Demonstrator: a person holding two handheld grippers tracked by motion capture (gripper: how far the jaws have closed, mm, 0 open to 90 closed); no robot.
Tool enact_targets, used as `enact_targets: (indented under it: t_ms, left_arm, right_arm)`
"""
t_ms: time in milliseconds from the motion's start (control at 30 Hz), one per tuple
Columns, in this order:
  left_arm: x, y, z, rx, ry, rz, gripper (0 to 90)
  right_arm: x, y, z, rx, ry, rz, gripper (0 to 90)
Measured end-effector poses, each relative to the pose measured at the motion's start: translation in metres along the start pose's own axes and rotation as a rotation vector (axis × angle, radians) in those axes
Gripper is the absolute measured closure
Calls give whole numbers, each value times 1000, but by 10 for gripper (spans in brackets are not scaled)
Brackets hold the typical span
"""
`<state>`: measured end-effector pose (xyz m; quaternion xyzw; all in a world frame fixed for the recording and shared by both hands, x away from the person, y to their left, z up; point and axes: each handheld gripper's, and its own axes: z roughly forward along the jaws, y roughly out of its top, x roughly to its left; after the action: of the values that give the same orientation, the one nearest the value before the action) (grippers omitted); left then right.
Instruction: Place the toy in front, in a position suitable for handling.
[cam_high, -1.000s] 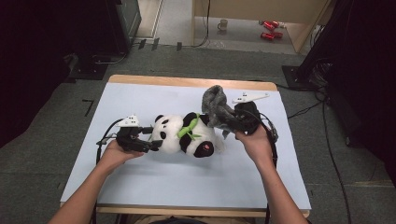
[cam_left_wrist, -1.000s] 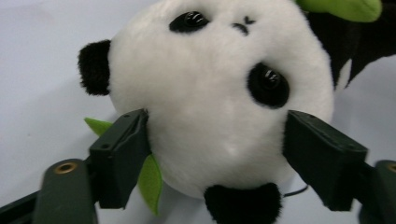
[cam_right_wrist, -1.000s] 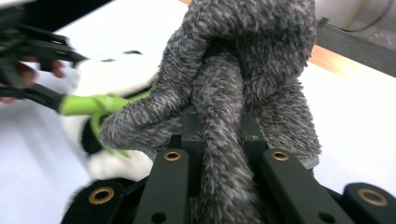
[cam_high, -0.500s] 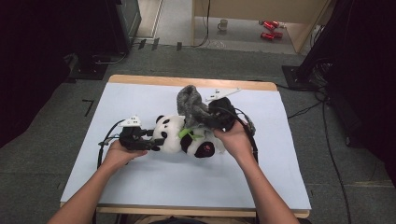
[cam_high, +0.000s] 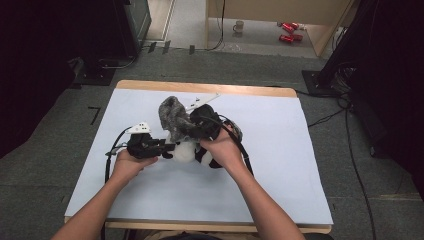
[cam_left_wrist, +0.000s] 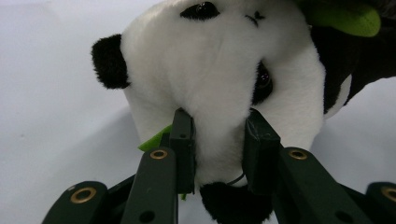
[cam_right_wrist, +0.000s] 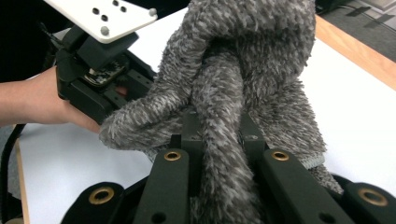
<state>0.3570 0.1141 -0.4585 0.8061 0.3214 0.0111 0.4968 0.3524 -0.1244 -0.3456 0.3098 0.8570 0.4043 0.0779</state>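
On the white surface (cam_high: 300, 165), the panda plush (cam_left_wrist: 210, 79) has just been clamped at its head by the closing left claw (cam_left_wrist: 218, 151). The grey fuzzy cloth (cam_right_wrist: 243, 93), pinched in the right claw (cam_right_wrist: 222, 135), has been carried over it, likely for dressing.

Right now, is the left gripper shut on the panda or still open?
Shut on the panda. The left gripper has just been closing, and its two black jaws now press into the white plush of the head from both sides.
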Motion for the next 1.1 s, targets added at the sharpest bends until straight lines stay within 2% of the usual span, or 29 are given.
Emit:
enact_targets:
  t_ms: [100, 267, 433, 567, 733, 833, 900, 1100]
  left_arm:
    - [-2, 2, -2, -9, 0, 3, 700]
    - [-5, 3, -2, 3, 16, 12, 705]
    - [-6, 3, 0, 14, 31, 22, 707]
    - [-7, 3, 1, 23, 40, 27, 707]
    - [-5, 2, 1, 31, 42, 22, 707]
    - [-4, 2, 1, 29, 42, 22, 706]
    - [-4, 2, 1, 28, 42, 23, 705]
    - [-4, 1, 1, 28, 43, 22, 704]
  right_arm:
    - [2, 1, 8, 19, 3, -3, 787]
    - [3, -6, 27, 93, 3, -10, 787]
    - [-2, -11, 28, 96, 15, -1, 788]
    - [-8, -16, 24, 107, 32, 17, 790]
    - [-14, -20, 15, 131, 6, 16, 791]
    - [-21, -24, 7, 141, -12, 34, 791]
    - [-28, -30, 0, 141, -5, 63, 791]
    - [-39, -42, -17, 96, -16, 86, 791]
